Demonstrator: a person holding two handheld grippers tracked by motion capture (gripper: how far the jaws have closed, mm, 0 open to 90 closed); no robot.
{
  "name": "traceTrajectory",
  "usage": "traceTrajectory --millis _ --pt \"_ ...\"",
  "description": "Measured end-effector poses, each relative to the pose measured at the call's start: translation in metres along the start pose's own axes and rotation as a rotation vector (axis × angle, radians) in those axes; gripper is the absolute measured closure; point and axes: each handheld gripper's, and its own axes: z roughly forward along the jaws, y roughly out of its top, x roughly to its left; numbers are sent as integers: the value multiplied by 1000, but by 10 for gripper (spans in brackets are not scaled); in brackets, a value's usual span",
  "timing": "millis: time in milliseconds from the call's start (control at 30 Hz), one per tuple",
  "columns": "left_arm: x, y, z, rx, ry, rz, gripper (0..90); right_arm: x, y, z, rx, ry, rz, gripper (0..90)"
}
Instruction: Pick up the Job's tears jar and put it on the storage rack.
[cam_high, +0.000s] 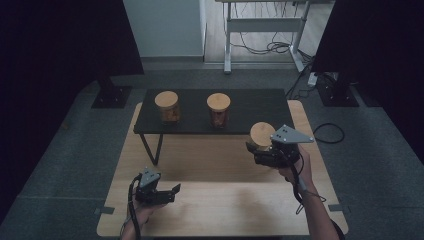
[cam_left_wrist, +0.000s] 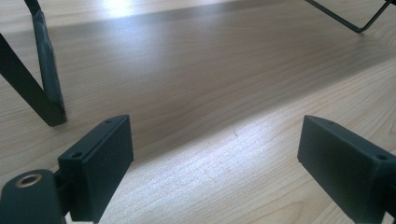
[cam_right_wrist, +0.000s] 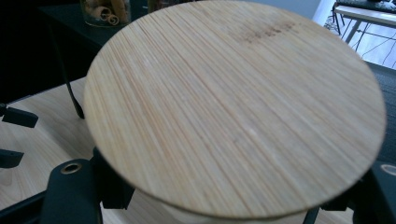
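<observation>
While the high view shows the right gripper (cam_high: 260, 148) clamped on a jar (cam_high: 262, 136), its own view shows the wooden lid's (cam_right_wrist: 233, 107) grain, left gripper (cam_high: 172, 192) spread wide, nothing between.

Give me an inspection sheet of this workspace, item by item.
Surface: light wooden table, bare at the front; low black shelf standing on its far half.
Job's things: two wooden-lidded jars on the shelf; third jar held near the shelf's right end.
Clutter: nothing seen.
Grippers: left gripper open, low over the table, holding nothing; right gripper shut on the third jar below its lid.
Cables: gripper cables along both forearms; loose cables on the floor at right and under a far desk.
Surroundings: grey carpet, dark screens either side.
</observation>
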Motion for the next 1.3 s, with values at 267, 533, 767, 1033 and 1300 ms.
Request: traceTrajectory --millis 267,533,767,1033,1300 --pt "0 0 0 -1 3 -3 101 -4 6 4 6 1 -2 245" --pt "1 0 1 4 5 -3 101 -9 10 9 12 -9 2 244" --pt "3 -1 3 10 4 -9 101 -13 13 12 10 -14 2 245" --pt "5 -1 3 9 1 -15 101 -19 18 16 9 -19 1 245" --pt "6 -2 5 18 3 -16 100 -23 24 23 12 -21 -5 244"
